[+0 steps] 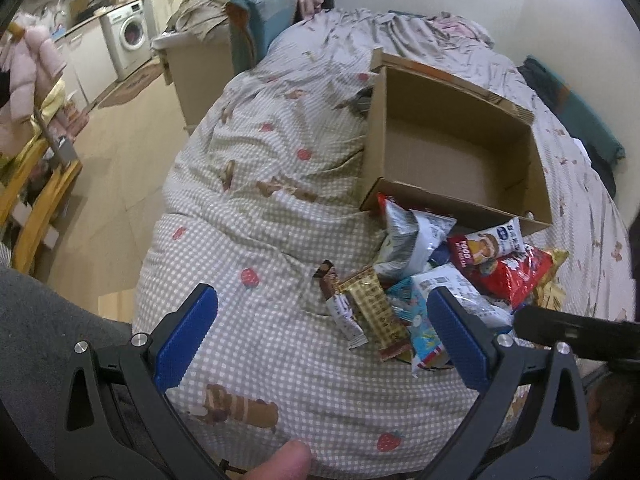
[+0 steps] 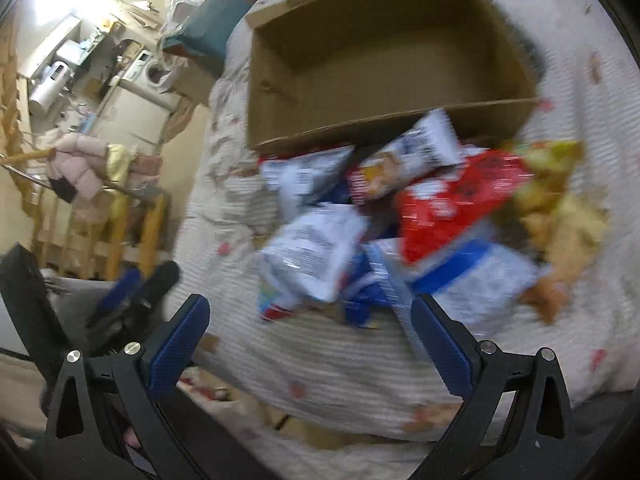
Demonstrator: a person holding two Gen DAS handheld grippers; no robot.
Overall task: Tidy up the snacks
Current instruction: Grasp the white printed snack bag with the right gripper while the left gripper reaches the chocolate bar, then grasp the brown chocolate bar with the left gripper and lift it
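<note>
1. The left claw (image 1: 322, 320) is held released, its blue-padded fingers (image 1: 186, 336) spread wide and nothing gripped between them.
2. Just ahead of the left claw, toward its right finger, a gold-wrapped bar (image 1: 376, 308) and a brown-and-white bar (image 1: 340, 308) are seen lying side by side on the checked quilt (image 1: 256, 240).
3. Further ahead and to the right of the left claw, the snack pile (image 1: 460, 264) is heaped against the near wall of the cardboard box (image 1: 452, 200), a red packet (image 1: 508, 272) lying among it.
4. The box is seen open, its inside bare.
5. The right claw (image 2: 310, 338) is likewise held released, fingers (image 2: 176, 344) apart, gripping nothing.
6. Directly ahead of the right claw the blurred snack pile (image 2: 400, 220) is spread, with the cardboard box (image 2: 360, 128) beyond it.
7. At the right claw's lower left, the left claw (image 2: 132, 288) is partly seen.
8. Far to the left claw's upper left, a washing machine (image 1: 128, 36) is seen.
</note>
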